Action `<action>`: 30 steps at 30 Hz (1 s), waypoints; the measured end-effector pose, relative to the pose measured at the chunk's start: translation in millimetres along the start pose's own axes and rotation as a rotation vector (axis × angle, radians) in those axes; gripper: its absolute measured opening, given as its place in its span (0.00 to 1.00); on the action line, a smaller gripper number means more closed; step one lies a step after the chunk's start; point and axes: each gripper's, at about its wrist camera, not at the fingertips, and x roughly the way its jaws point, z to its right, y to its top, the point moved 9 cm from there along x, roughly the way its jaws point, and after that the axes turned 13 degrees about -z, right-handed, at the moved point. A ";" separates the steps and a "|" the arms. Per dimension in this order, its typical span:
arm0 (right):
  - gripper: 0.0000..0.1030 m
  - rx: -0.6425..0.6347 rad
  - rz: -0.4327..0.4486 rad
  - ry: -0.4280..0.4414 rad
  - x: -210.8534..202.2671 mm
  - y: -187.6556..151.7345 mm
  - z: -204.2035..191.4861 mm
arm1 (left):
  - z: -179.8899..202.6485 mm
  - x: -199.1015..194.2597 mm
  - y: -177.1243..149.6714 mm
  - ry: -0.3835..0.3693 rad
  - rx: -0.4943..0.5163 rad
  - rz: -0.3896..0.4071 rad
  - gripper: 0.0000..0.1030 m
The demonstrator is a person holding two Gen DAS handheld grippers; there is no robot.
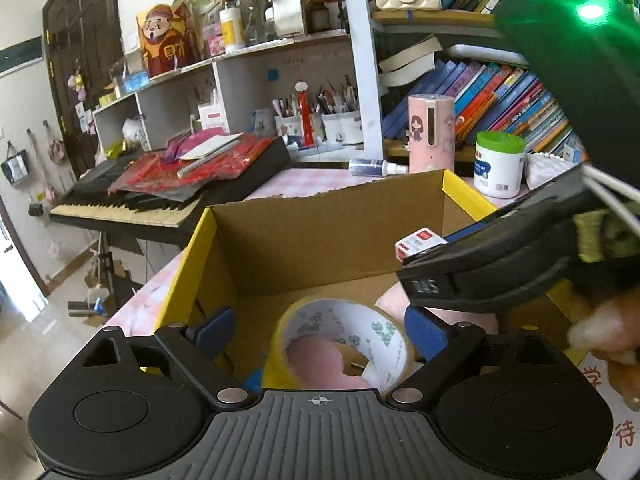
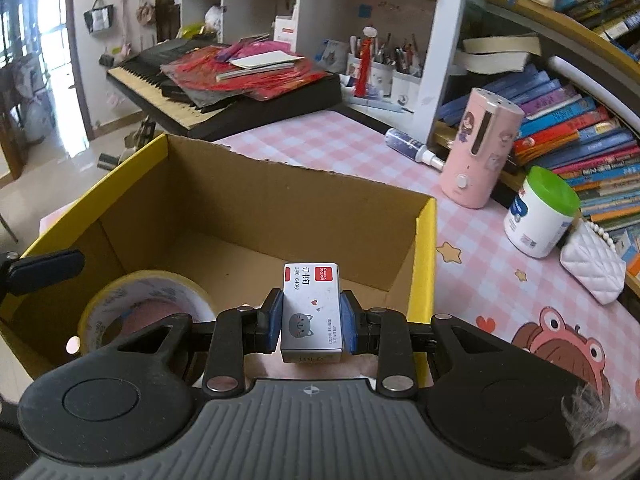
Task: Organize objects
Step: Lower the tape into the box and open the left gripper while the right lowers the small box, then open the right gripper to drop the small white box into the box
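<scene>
Cardboard walls with yellow outer faces make the box point(image 2: 224, 200) the collecting point for this tidy-up, and it sits at the near left of the pink checked bench point(image 2: 472, 224), open at the top so things can be lowered straight in. At its near left corner a roll of tape point(image 2: 140, 300) stands tilted against the floor of the box, its yellowish rim outward and a printed white liner inside; the print is too small to read. The left hand-held gripper point(image 1: 320, 332) hovers around that roll with its blue pads spread wide apart and not pressing on it, which reads as a release with the roll already delivered.

Moving right, the right hand-held gripper point(image 2: 312, 320) is clamped on a small box of staples point(image 2: 311, 312), pads squeezing its long sides so the printed face looks up at the camera. It is held above the right half of the box, over bare cardboard, probably so it can be set down clear of the tape. Its label carries a red brand patch, the characters 订书钉, figures that look like 240 and 640, a grey cat face and a tiny red heart; the finer lines are illegible.

Further right on the bench stand a pink cylinder point(image 2: 480, 148) with cartoon stickers, then a white tub with a green lid point(image 2: 540, 216) whose blue label I cannot read, and a white quilted purse point(image 2: 592, 264) at the far right, all well apart from the box.
</scene>
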 end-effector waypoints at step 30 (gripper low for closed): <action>0.63 0.023 0.162 -0.048 -55.7 4.1 -8.7 | -23.8 -39.1 -9.5 0.027 -0.079 0.043 0.96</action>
